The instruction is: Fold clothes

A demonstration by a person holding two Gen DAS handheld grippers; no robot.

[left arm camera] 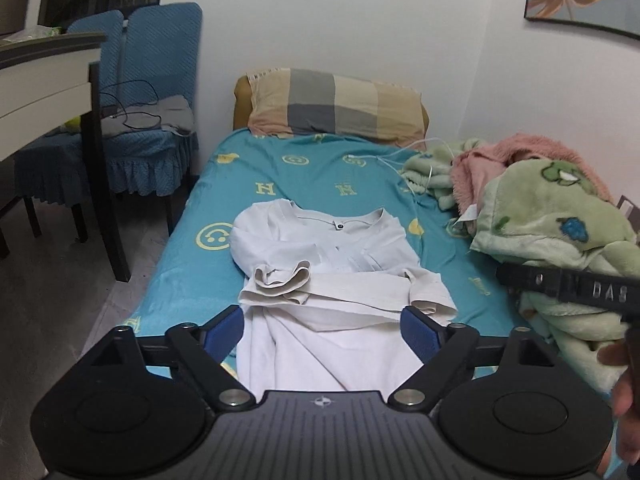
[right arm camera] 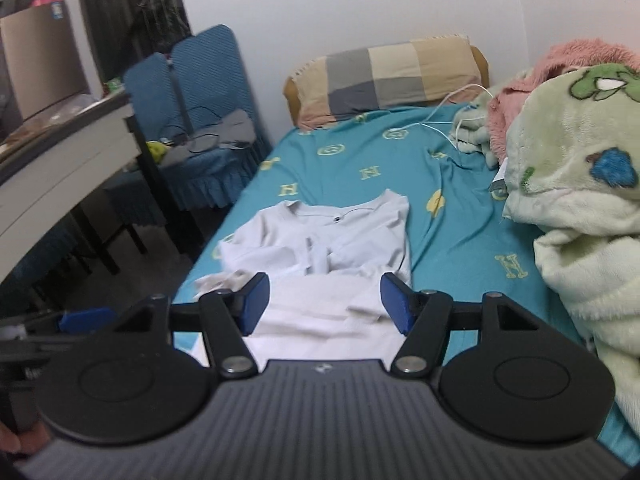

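A pale grey long-sleeved shirt lies on the teal bed sheet, collar toward the pillow, both sleeves folded across its chest. My left gripper is open above the shirt's lower part, with nothing pinched between its blue pads. The right wrist view shows the same shirt under my right gripper, which is also open and holds nothing. The right gripper's black body juts in at the right edge of the left wrist view. The left gripper's blue pad shows at the left edge of the right wrist view.
A checked pillow lies at the head of the bed. A heap of green and pink fleece blankets fills the bed's right side, with a white cable beside it. Blue-covered chairs and a white table stand to the left.
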